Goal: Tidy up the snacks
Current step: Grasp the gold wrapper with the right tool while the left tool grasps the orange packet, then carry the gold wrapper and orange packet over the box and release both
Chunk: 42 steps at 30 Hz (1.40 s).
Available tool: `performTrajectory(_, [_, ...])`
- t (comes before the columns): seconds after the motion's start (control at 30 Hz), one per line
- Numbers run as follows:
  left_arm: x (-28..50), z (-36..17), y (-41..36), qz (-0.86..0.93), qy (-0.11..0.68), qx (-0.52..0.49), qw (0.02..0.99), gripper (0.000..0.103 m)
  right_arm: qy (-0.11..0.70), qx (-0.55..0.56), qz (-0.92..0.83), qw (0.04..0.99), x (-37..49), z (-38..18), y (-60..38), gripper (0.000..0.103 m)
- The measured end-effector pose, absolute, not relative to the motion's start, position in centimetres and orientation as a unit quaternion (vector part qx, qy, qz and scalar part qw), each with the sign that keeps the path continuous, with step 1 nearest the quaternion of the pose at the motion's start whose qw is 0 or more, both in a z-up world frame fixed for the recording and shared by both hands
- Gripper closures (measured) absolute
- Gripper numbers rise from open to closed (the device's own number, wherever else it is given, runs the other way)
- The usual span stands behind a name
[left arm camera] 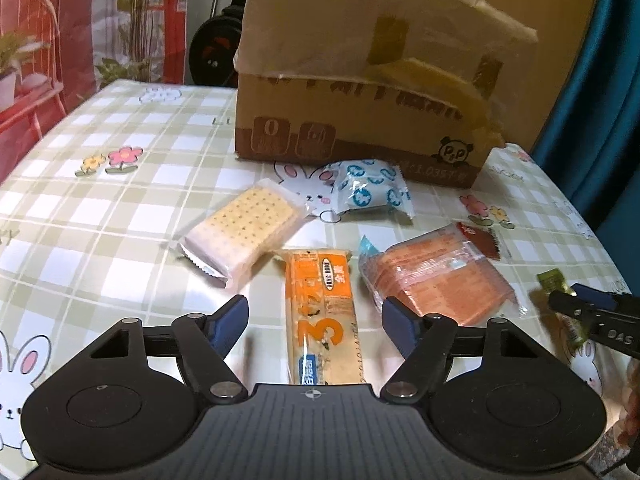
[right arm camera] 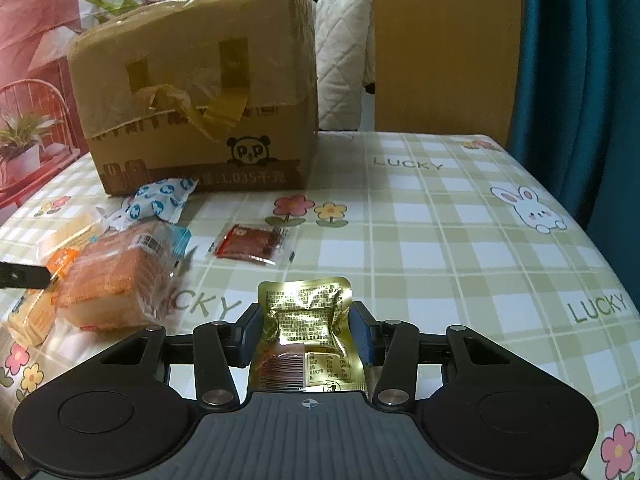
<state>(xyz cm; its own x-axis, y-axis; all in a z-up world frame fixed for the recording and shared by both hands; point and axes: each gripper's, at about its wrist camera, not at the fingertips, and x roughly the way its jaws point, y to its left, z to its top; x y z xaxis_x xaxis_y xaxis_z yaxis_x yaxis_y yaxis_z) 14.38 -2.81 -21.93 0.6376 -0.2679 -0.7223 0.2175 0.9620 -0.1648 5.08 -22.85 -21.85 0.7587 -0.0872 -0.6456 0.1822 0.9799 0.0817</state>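
Right wrist view: your right gripper (right arm camera: 306, 336) pinched the gold packet (right arm camera: 306, 320); left gripper (left arm camera: 316, 320) stood wide around the orange bar (left arm camera: 320, 308), needing centering.

We see the box (left arm camera: 360, 92) top cut off, its print blurred; the gold packet's (right arm camera: 308, 336) text is unreadable.

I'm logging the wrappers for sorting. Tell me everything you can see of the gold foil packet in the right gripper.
The small gold foil packet is a shiny, crinkled pouch with sealed flat edges, dense dark print and a reddish patch with a barcode low on its face. It sits between the fingers of the right gripper, whose blue pads press its two sides, buckling the middle inward. Its top edge points away toward the brown cardboard box. Whether it is lifted off the checked tablecloth is unclear.
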Motion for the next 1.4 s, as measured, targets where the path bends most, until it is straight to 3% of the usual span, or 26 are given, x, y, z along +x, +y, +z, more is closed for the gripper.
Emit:
performTrajectory(0.23, [15.1, -23.4, -3.2, -0.13, 0.418, -0.029, 0.898, 0.033, 0.329, 0.068, -0.064, 0.94, 5.5, -21.2, -22.7, 0.06])
performTrajectory(0.27, [15.0, -23.5, -3.2, -0.131, 0.417, -0.022, 0.899, 0.042, 0.328, 0.068, -0.063, 0.94, 5.5, -21.1, -22.6, 0.06])
performTrajectory(0.3, [14.8, -23.5, -3.4, -0.132, 0.415, -0.014, 0.9, 0.059, 0.326, 0.069, -0.062, 0.941, 5.6, -21.1, -22.6, 0.06])
performTrajectory(0.33, [14.7, -23.4, -3.4, -0.141, 0.415, -0.014, 0.899, 0.064, 0.325, 0.069, -0.061, 0.941, 5.5, -21.0, -22.5, 0.06])
performTrajectory(0.83, [14.1, -16.8, -1.6, -0.122, 0.315, -0.024, 0.941, 0.065, 0.258, 0.061, -0.05, 0.963, 7.1, -16.6, -22.7, 0.06])
performTrajectory(1.4, [24.5, -3.3, -4.4, -0.163, 0.173, -0.028, 0.971, 0.065, 0.105, 0.001, 0.017, 0.994, 20.3, -2.8, -22.7, 0.06])
